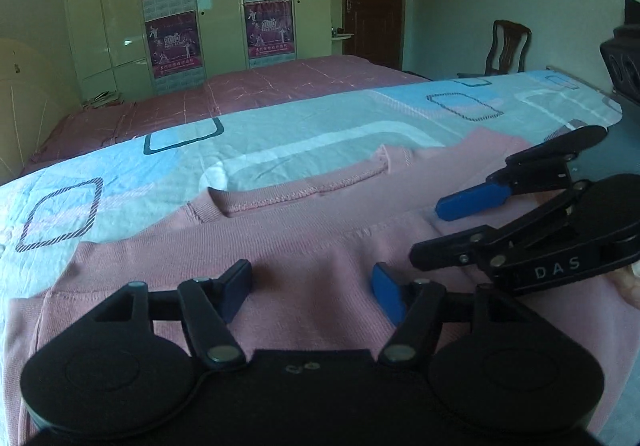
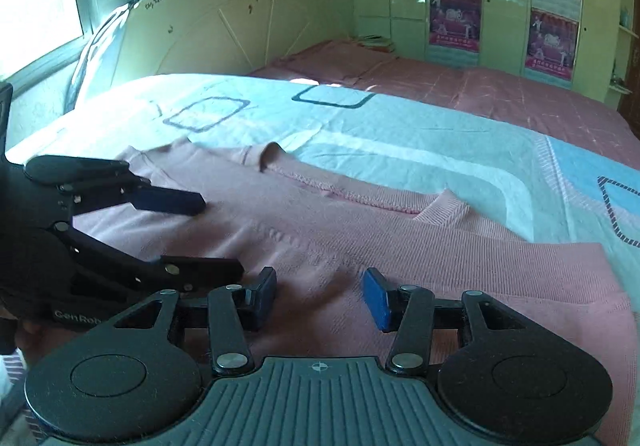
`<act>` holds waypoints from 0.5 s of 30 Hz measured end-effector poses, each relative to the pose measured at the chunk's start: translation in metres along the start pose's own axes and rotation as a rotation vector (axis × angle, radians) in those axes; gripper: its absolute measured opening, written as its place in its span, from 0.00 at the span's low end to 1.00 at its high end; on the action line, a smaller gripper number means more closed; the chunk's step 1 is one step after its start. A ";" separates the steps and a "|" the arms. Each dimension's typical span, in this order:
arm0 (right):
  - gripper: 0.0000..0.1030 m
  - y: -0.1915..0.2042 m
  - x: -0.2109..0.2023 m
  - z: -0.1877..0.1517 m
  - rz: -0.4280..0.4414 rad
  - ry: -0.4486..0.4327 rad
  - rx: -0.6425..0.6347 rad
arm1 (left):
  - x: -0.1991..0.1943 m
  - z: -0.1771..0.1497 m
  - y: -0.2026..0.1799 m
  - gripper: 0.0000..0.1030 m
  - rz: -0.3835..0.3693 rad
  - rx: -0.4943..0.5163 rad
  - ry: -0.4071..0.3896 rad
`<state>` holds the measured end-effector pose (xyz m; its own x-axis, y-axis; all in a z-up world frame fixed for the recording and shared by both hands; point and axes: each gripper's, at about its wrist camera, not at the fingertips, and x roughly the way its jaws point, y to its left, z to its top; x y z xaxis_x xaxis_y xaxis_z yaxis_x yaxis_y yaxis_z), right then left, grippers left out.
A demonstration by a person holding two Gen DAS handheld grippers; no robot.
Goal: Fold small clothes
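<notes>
- Looking along both claws, we see a pink knit garment (image 1: 304, 246) spread flat on a patterned sheet (image 1: 280, 141) in pale blue, grey-green and white, printed with rounded square outlines.
- Our view shows the garment as a soft, dusty pink with a fine ribbed weave; its neckline (image 1: 280, 197) faces away from us, edged with a stitched band, and one part of that band stands up in a small fold (image 1: 394, 157).
- From the right wrist the same pink knit (image 2: 360, 230) fills the lower half of the view, with a ribbed collar corner (image 2: 444, 209) turned up and a layered edge running off to the right.
- We hold the left claw (image 1: 312, 292) just above the cloth with its blue-tipped fingers (image 1: 386, 296) standing apart; nothing is between them, only bare pink knit below.
- Our right claw (image 2: 320, 296) hovers likewise over the garment, its blue pads (image 2: 376, 298) parted and gripping nothing.
- Each claw appears in the other's view: the right one (image 1: 452, 234) comes in from the right side of the left wrist view, the left one (image 2: 216, 238) from the left side of the right wrist view, both with fingers spread over the pink cloth.
- Behind the sheet we see a bed (image 1: 280, 85) with a dusky pink cover, a pale green wardrobe (image 1: 112, 5) carrying posters, a dark door and a wooden chair (image 1: 506, 45).
- A rounded cream headboard (image 2: 224, 13) and a bright window with a gathered curtain show at the left of the right wrist view.
</notes>
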<state>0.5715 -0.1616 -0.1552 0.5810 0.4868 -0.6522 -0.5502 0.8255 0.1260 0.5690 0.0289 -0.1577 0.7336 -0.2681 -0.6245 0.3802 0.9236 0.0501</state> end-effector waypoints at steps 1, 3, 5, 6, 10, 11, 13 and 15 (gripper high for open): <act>0.47 -0.010 -0.004 -0.004 -0.024 -0.007 0.016 | -0.004 -0.004 0.009 0.73 0.040 -0.006 -0.007; 0.47 -0.041 -0.019 -0.011 -0.124 -0.026 0.077 | -0.013 -0.014 0.038 0.75 0.111 -0.046 -0.004; 0.47 -0.082 -0.033 -0.023 -0.235 -0.009 0.173 | -0.021 -0.028 0.072 0.85 0.140 -0.140 0.007; 0.47 -0.101 -0.039 -0.029 -0.262 -0.005 0.215 | -0.025 -0.032 0.087 0.85 0.152 -0.172 0.011; 0.47 -0.112 -0.058 -0.028 -0.246 -0.004 0.230 | -0.041 -0.030 0.100 0.76 0.172 -0.229 -0.026; 0.47 -0.099 -0.068 -0.023 -0.256 -0.040 0.193 | -0.048 -0.026 0.095 0.76 0.167 -0.235 -0.045; 0.47 -0.070 -0.083 -0.017 -0.186 -0.098 0.156 | -0.067 -0.019 0.076 0.81 0.120 -0.249 -0.122; 0.47 -0.032 -0.080 -0.015 -0.102 -0.107 0.104 | -0.071 -0.014 0.045 0.80 0.058 -0.225 -0.128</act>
<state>0.5336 -0.2319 -0.1185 0.6939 0.4224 -0.5831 -0.4238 0.8943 0.1435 0.5266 0.0936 -0.1222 0.8214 -0.2323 -0.5209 0.2111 0.9723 -0.1007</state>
